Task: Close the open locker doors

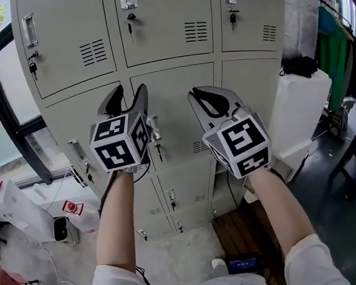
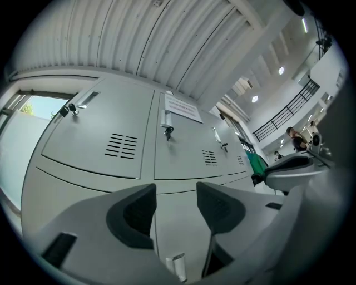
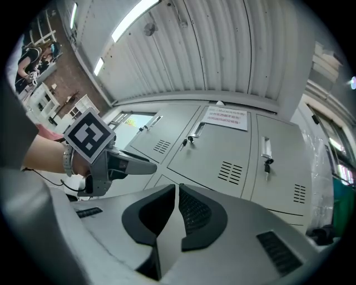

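Obscuring the locker doors (image 1: 174,98), left tongs (image 2: 176,195) gape; right tongs (image 3: 177,192) pinch.

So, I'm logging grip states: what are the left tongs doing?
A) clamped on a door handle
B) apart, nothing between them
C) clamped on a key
B: in the left gripper view the left tongs stand apart, and only the locker door behind them shows through the gap.

Your left gripper (image 1: 129,91) and right gripper (image 1: 211,94) hide parts of the middle locker doors (image 1: 174,86). The top row (image 1: 161,27) is cut off at 12 o'clock. The print on the notice (image 3: 225,118) is too small to read.
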{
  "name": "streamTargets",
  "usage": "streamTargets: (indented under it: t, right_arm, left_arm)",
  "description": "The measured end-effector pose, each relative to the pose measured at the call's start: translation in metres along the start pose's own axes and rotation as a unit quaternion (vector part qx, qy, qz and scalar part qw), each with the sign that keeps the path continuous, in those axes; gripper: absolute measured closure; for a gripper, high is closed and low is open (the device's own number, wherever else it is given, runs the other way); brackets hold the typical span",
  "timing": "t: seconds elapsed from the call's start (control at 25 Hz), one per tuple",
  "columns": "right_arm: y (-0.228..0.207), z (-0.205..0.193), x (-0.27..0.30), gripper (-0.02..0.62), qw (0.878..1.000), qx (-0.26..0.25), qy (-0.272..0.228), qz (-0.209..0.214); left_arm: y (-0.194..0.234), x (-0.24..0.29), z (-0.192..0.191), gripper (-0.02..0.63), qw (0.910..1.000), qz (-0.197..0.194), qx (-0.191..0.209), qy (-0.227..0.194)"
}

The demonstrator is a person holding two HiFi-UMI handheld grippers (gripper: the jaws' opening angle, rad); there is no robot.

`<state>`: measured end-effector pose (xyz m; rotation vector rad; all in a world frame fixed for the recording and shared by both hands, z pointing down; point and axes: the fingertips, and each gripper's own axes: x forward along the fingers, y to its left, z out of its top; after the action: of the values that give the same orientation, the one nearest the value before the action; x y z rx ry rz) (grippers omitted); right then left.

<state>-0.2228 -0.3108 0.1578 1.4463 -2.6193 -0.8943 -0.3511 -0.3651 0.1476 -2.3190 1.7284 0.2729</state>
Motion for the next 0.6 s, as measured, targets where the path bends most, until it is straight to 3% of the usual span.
streamTargets:
  t: [0.6]
  right_arm:
    - [-0.069,-0.059,-0.057,0.552,0.997,0.012,0.054,-0.045]
  left_arm:
    - [-0.139,0.028,-0.031,0.417,0.9929,-0.117,-0.02,0.01]
